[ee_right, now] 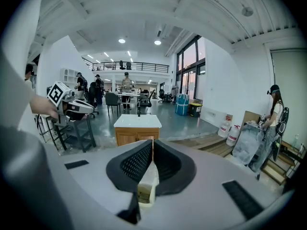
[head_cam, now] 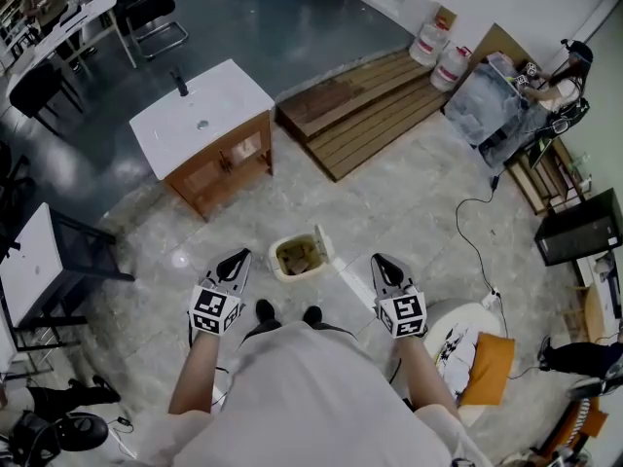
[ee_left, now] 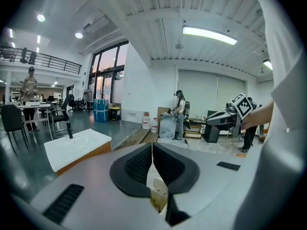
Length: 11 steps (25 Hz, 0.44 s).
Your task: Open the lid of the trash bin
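Two grippers are showing, one in each hand, and one trash bin is sitting on the pale floor between them, just ahead of the person's two dark shoes. The left gripper is reaching forward and a little downward on an outstretched forearm, its marker cube facing up. The right gripper is mirroring that pose on the other side. Both tips are angling slightly inward toward the bin, neither touching it. In the left gripper view the left gripper's dark jaws are pressing together with nothing between them. In the right gripper view the right gripper's jaws are likewise meeting, empty. The bin is standing open, its lid tilting up at the right side of the rim, and brownish rubbish that I cannot identify is lying inside. Farther off, one wooden cabinet with a white basin top is standing left of a stack of planks, and two water jugs are resting beside the wall
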{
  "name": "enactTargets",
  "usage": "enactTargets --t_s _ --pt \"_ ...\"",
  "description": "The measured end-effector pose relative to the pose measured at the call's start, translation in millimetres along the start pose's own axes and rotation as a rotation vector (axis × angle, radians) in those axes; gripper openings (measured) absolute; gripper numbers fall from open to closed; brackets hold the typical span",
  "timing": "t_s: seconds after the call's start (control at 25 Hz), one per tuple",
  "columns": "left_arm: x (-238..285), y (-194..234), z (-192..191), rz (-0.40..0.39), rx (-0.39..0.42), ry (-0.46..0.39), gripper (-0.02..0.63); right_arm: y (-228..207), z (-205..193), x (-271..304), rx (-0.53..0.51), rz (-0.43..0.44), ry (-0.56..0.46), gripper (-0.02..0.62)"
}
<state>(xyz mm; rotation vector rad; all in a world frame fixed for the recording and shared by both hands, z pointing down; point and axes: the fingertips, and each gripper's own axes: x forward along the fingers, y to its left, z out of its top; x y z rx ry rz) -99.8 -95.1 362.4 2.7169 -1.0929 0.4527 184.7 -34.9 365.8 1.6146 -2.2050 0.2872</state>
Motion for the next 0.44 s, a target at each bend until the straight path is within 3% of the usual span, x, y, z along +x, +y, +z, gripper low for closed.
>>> enactTargets --t_s 0.44 --pt "-1.1 2.5 -6.7 0.006 -0.005 0.012 0.025 0.7 -0.7 2.5 -0.003 0.002 -0.006 0.034"
